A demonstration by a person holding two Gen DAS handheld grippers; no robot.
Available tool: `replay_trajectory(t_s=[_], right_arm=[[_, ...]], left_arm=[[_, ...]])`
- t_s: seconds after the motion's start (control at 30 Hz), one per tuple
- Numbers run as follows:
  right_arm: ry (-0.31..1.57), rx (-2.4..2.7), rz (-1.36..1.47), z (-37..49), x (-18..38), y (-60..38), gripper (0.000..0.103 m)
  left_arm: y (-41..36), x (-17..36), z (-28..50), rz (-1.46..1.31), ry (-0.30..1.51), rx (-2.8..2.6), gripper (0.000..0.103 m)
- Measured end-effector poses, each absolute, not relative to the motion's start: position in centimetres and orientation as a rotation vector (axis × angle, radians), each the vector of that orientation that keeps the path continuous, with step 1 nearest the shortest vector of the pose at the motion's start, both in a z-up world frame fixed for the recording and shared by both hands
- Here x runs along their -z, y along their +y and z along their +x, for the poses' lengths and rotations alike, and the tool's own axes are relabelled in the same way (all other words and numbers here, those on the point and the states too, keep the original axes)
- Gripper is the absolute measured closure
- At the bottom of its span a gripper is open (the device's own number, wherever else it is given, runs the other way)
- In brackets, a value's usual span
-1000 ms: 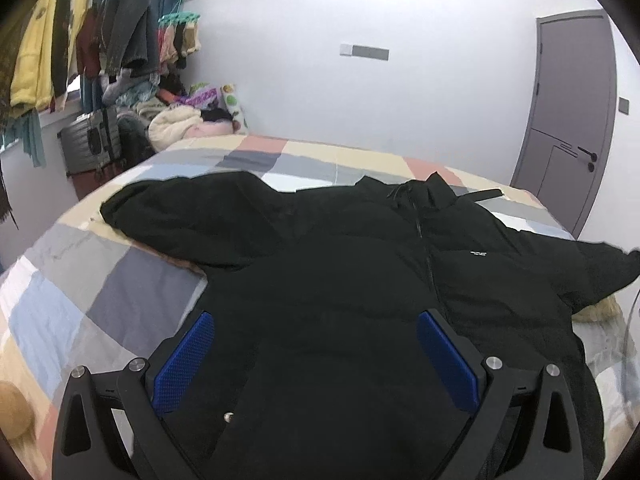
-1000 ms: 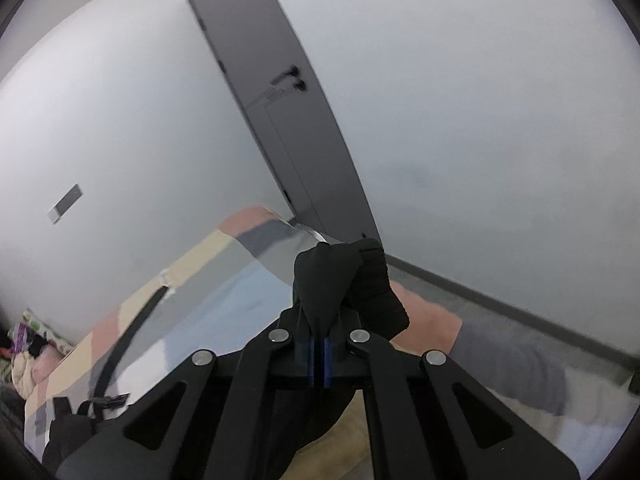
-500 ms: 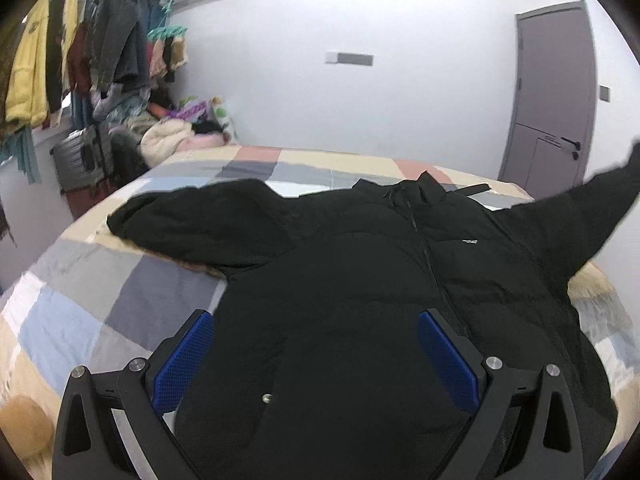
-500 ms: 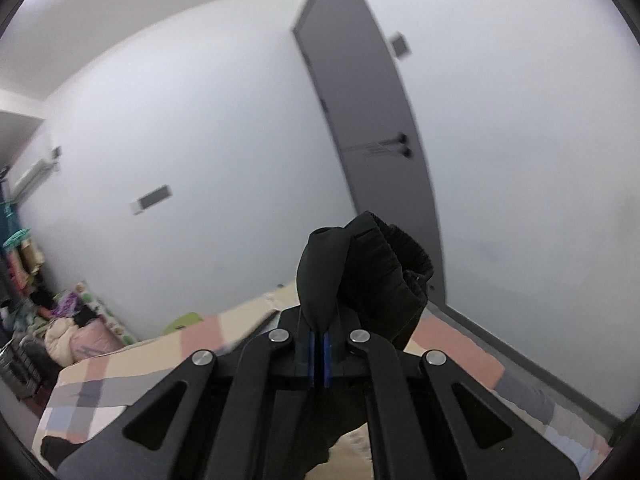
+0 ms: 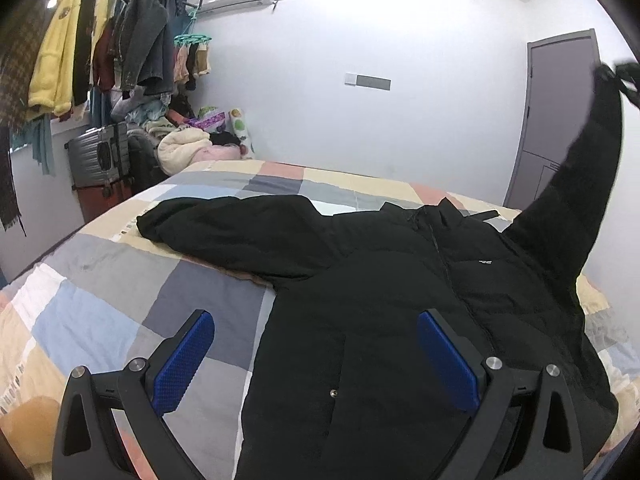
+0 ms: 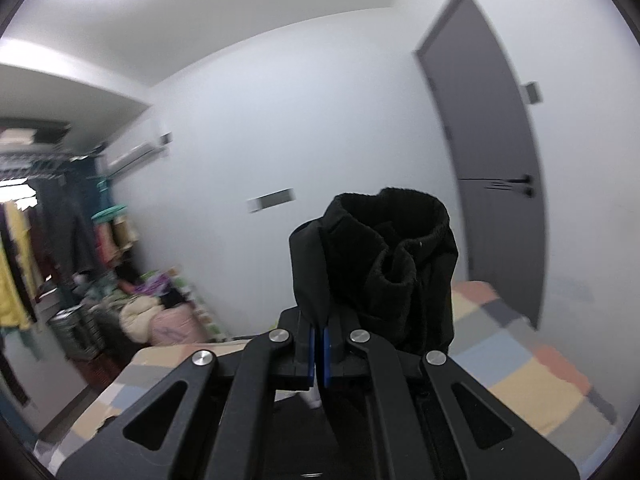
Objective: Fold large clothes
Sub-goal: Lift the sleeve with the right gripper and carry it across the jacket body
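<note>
Between the right claw (image 6: pixel 319 354) pads, clamped tight: cuff of the black puffer jacket (image 5: pixel 400 320), sleeve raised; body flat on bed (image 5: pixel 100 304) ahead of left claw (image 5: pixel 316 356), wide open, empty. Judgement: carry cuff across the chest, lower smoothly.

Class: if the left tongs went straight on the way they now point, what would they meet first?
Most likely the black jacket lying on the bed: the open left tongs tilt down toward its body, though depth is uncertain.

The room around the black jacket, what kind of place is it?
Most likely a home bedroom: the black jacket lies on a bed with a patchwork cover, clothes hang on a rack, and a suitcase stands below.
</note>
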State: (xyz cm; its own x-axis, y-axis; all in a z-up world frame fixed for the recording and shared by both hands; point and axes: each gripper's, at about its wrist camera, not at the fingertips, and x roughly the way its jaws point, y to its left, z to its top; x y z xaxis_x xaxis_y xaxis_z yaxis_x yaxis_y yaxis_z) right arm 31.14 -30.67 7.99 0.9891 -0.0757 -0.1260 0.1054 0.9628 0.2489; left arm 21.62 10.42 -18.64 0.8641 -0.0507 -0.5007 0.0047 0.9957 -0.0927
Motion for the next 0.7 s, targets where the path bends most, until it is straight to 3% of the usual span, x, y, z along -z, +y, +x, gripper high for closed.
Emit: replay_trajectory(t_s=[0.37, 0.7], right_arm=[[0.214, -0.133, 0.14, 36.8, -1.8, -14.8, 0.101], [0.39, -0.3, 0.115, 42.4, 10.4, -3.3, 0.101]], left_arm=[[11.6, 19.3, 22.5, -0.114, 0.546, 0.04, 0.001], [13.9, 20.3, 23.4, -0.189, 0.567, 0.062, 0.001]])
